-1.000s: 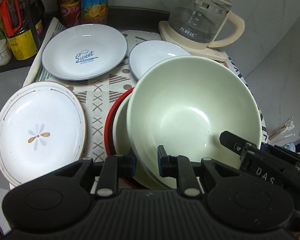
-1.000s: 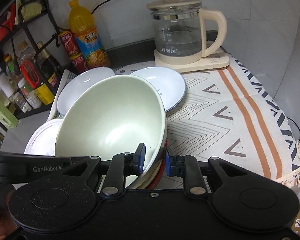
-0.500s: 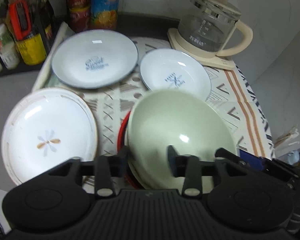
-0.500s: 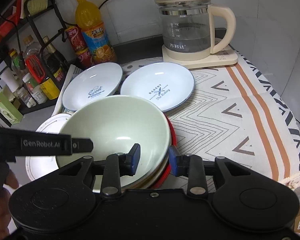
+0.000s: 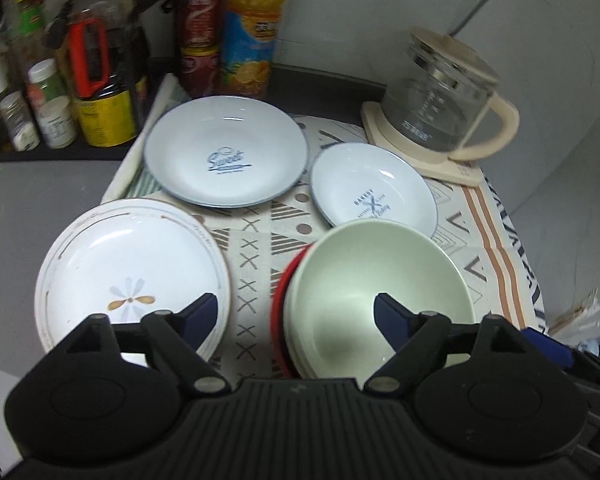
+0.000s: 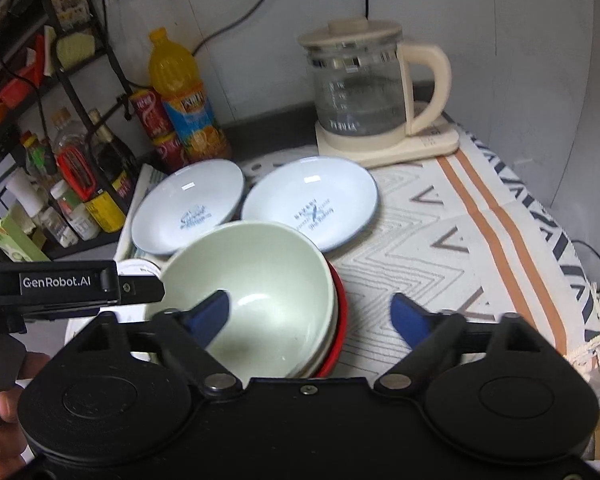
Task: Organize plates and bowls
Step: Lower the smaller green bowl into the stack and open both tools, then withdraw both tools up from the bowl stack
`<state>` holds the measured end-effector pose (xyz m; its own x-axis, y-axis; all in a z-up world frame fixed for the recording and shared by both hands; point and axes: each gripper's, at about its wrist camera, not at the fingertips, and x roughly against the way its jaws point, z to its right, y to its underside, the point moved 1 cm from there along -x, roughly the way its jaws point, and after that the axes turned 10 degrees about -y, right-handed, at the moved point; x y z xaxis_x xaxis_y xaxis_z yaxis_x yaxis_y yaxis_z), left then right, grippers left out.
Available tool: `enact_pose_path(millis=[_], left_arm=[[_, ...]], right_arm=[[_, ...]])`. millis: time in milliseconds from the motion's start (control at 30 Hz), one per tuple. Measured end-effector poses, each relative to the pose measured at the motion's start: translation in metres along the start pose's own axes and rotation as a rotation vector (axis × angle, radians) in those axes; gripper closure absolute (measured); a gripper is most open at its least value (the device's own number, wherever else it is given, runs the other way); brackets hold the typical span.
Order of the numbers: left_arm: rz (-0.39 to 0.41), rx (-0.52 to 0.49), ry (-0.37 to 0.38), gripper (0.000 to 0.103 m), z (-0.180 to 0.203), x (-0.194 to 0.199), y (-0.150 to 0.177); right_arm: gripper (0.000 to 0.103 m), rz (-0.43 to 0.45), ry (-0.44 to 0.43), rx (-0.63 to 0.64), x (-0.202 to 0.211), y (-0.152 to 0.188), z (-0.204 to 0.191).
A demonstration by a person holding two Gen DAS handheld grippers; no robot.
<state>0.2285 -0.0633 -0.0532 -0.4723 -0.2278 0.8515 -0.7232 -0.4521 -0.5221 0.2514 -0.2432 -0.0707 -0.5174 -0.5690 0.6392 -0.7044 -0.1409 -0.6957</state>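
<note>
Left wrist view: left gripper (image 5: 296, 312) pointed steeply down, its jaws opening and already wide, nothing pressed between the blue pads. Pale green ceramic bowl (image 5: 376, 296) lay under the right jaw, nested on a white bowl inside a red bowl (image 5: 278, 312); that stack stood on the patterned cloth (image 5: 256, 248) covering the table. Round white plate with a gold flower motif (image 5: 128, 272) lay under and beyond the left jaw. Bare cloth showed in the gap between the jaws. Ahead of the jaws: pale blue plate lettered "Sweet" (image 5: 226, 152) to the left, smaller pale blue plate lettered "Bakery" (image 5: 374, 188) to the right, its near edge just behind the green bowl. Farther ahead and right: glass kettle with cream handle and base (image 5: 444, 100).

Right wrist view: right gripper (image 6: 312, 314), jaws likewise opening and wide, holding nothing. Green bowl (image 6: 260, 280) lay under the left jaw, its right rim and the red bowl's edge (image 6: 338, 320) between the jaws; cloth (image 6: 440, 248) under the right jaw. Both blue plates (image 6: 188, 208) (image 6: 310, 204) and kettle (image 6: 360, 92) lay ahead. Left gripper's black body (image 6: 52, 286) stood left of the jaws, beside the bowl's rim.
</note>
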Motion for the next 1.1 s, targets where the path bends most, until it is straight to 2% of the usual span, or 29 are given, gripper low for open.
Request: enact_pose_path(millis=[333,700,800,1100], left_arm=[[0.017,0.043,-0.02,0.014,-0.033,0.022,0.006],[0.021,0.109,-0.072,0.007,-0.072,0.043,0.013],[0.027,0.117,-0.074,0.0,-0.081,0.046,0.014],[0.032,0.13,-0.069,0.0,-0.106,0.046,0.012]], right_arm=[[0.001,0.02,-0.038,-0.021,0.011,0.005,-0.015],[0.0,0.038,-0.104,0.006,0.02,-0.003,-0.037],[0.0,0.018,-0.135,0.009,0.017,-0.004,-0.043],[0.0,0.013,-0.137,0.035,0.004,-0.005,-0.069]])
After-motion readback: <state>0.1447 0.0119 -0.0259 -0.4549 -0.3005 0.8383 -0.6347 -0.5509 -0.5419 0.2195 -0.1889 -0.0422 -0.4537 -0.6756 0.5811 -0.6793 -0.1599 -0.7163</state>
